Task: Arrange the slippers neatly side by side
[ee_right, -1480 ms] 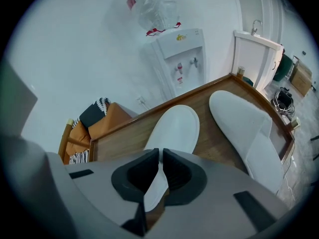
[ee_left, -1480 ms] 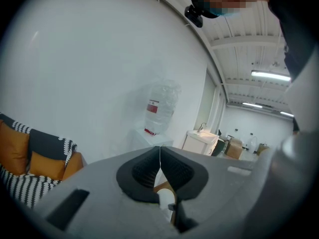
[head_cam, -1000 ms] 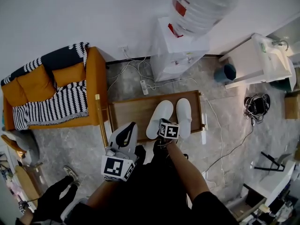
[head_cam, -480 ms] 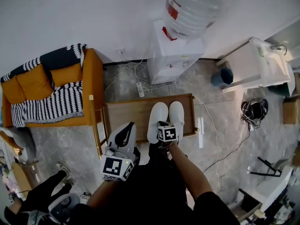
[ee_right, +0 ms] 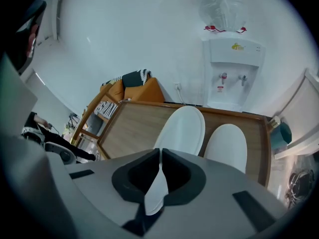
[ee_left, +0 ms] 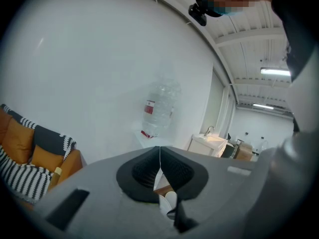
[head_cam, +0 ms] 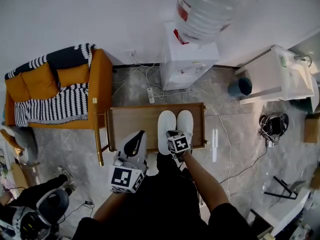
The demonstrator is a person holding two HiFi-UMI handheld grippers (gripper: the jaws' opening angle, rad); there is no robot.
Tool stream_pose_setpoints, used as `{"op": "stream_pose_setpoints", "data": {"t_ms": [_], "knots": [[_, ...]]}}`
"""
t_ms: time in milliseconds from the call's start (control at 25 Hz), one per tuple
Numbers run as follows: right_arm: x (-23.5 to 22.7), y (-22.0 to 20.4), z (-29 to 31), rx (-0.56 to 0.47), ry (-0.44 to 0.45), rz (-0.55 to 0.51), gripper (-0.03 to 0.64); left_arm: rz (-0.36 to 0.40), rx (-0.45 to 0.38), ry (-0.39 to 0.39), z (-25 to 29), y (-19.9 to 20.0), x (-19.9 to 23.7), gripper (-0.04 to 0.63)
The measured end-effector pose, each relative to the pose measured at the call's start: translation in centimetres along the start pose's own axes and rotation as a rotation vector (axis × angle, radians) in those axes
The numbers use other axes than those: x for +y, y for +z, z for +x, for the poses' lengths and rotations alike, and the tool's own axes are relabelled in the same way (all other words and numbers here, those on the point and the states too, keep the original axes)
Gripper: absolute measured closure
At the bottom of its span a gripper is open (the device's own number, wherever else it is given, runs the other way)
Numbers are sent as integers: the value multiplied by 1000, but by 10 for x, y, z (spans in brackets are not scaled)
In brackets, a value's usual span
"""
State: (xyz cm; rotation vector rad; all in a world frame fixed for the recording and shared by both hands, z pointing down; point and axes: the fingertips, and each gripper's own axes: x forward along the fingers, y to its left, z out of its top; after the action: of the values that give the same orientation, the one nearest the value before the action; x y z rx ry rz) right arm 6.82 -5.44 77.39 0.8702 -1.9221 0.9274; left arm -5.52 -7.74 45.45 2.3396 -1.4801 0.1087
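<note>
Two white slippers are noted on the wooden table (head_cam: 130,126), toes toward the wall. The left-hand slipper (head_cam: 166,124) and right-hand slipper (head_cam: 185,121) are laid parallel, just beside each other, toes roughly level. The right gripper (ee_right: 160,169) is pinched almost closed on the heel rim of the left-hand slipper, and white material is seen between its pads. The left gripper (ee_left: 160,159) is held off to the side with jaws together and nothing in them. The arranging is judged nearly done. A release, and perhaps a slight straightening, is left.
</note>
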Motion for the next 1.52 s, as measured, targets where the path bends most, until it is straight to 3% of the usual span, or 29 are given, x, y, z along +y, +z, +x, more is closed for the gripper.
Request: {"op": "stream_pose_setpoints", "data": {"t_ms": [400, 720, 1520], "knots": [[-19, -11, 15, 48, 47, -76, 591, -1, 7, 67, 3, -9, -13, 578], [-26, -12, 19, 52, 60, -78, 592, -15, 17, 104, 2, -17, -19, 578], [-36, -11, 30, 70, 30, -41, 589, -12, 29, 84, 7, -19, -18, 578]]}}
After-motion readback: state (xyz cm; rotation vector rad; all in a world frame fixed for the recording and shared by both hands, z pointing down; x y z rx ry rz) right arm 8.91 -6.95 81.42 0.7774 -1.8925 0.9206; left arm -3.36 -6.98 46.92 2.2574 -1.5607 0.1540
